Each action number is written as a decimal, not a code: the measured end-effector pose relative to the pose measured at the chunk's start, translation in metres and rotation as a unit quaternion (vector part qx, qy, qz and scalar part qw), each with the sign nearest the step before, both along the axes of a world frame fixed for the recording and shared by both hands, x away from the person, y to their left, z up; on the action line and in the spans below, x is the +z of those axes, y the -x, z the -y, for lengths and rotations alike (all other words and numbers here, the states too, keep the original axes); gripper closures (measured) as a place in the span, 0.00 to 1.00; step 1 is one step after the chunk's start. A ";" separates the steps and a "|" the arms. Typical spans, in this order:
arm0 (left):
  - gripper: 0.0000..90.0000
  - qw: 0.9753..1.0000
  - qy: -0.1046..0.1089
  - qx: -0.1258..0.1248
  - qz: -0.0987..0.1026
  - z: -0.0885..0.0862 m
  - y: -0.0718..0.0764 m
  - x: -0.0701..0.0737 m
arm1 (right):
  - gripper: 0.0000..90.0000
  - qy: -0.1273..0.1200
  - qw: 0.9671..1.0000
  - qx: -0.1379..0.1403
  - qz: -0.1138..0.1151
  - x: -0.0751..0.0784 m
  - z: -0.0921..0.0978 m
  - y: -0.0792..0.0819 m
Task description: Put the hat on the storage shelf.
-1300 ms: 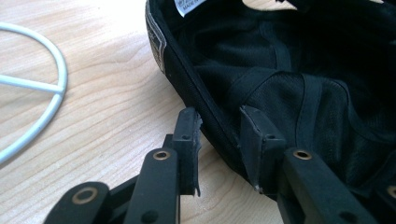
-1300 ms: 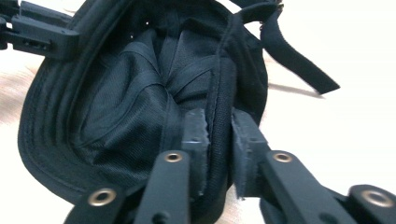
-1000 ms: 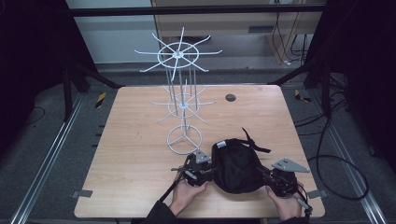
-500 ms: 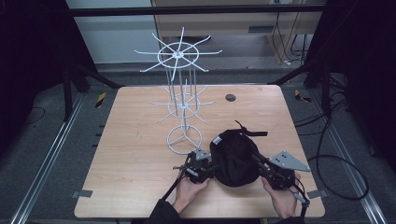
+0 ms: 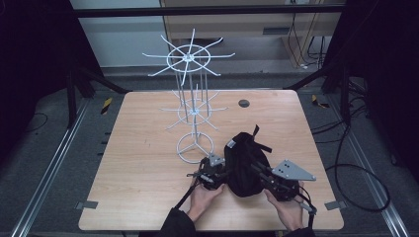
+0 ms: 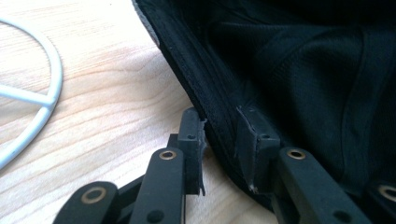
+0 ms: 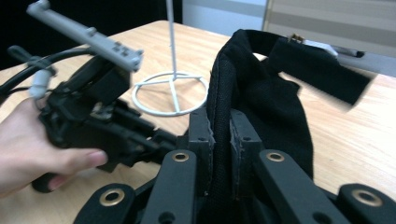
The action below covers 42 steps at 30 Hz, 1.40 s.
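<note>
A black cap (image 5: pixel 244 163) is held up off the wooden table (image 5: pixel 138 163) near its front edge, between my two grippers. My left gripper (image 5: pixel 223 173) is shut on the cap's left rim; in the left gripper view the thick rim band (image 6: pixel 210 107) runs between its jaws (image 6: pixel 222 128). My right gripper (image 5: pixel 257 173) grips the right side, its jaws (image 7: pixel 219 126) pinched shut on the rim (image 7: pixel 219 79). The cap's back strap (image 7: pixel 317 70) sticks out to the right.
A white wire rack (image 5: pixel 190 111) with spoked tiers stands just behind the cap; its ring base (image 5: pixel 195 145) is close to my left gripper. A small dark disc (image 5: pixel 243 103) lies at the far side. Cables (image 5: pixel 356 168) lie on the floor at right.
The cap has been raised from lying flat to standing on edge and carried slightly away from the front, toward the rack. Both hands moved with it and closer together.
</note>
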<state>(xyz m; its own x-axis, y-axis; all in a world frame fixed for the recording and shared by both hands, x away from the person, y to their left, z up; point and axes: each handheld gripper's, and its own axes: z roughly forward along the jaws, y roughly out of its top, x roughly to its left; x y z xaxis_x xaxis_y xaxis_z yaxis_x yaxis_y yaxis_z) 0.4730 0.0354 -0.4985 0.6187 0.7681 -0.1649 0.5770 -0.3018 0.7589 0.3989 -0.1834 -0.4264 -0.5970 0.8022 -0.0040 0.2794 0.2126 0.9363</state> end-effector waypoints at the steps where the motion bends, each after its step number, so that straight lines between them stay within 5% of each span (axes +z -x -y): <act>1: 0.79 1.000 0.004 -0.001 0.000 0.001 -0.001 0.000 | 0.91 0.001 1.000 0.005 -0.002 -0.001 -0.001 0.001; 14: 0.78 1.000 0.020 -0.019 -0.002 -0.006 -0.009 0.003 | 0.91 0.028 0.999 0.004 -0.024 -0.016 -0.003 0.002; 21: 0.67 0.999 0.014 -0.030 -0.002 -0.021 -0.006 0.011 | 0.91 0.060 0.998 -0.006 -0.035 -0.025 -0.006 0.004; 27: 0.62 0.999 0.032 -0.034 0.026 -0.037 0.006 0.037 | 0.91 0.068 0.997 -0.004 -0.032 -0.026 -0.008 0.004; 33: 0.58 0.995 0.060 -0.054 0.057 -0.027 0.013 0.065 | 0.91 0.064 0.997 0.000 -0.035 -0.028 -0.009 0.005; 42: 0.55 0.992 0.097 -0.063 0.042 -0.004 0.002 0.083 | 0.91 0.061 0.997 0.004 -0.038 -0.028 -0.010 0.006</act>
<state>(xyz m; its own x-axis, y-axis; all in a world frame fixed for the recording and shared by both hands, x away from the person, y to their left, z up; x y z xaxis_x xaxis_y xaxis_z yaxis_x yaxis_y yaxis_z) 0.4706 0.0392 -0.4152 0.7257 0.6426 -0.2458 0.4765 -0.2117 0.8533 0.3932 -0.1732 -0.4546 -0.6050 0.7943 -0.0555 0.3473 0.3260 0.8793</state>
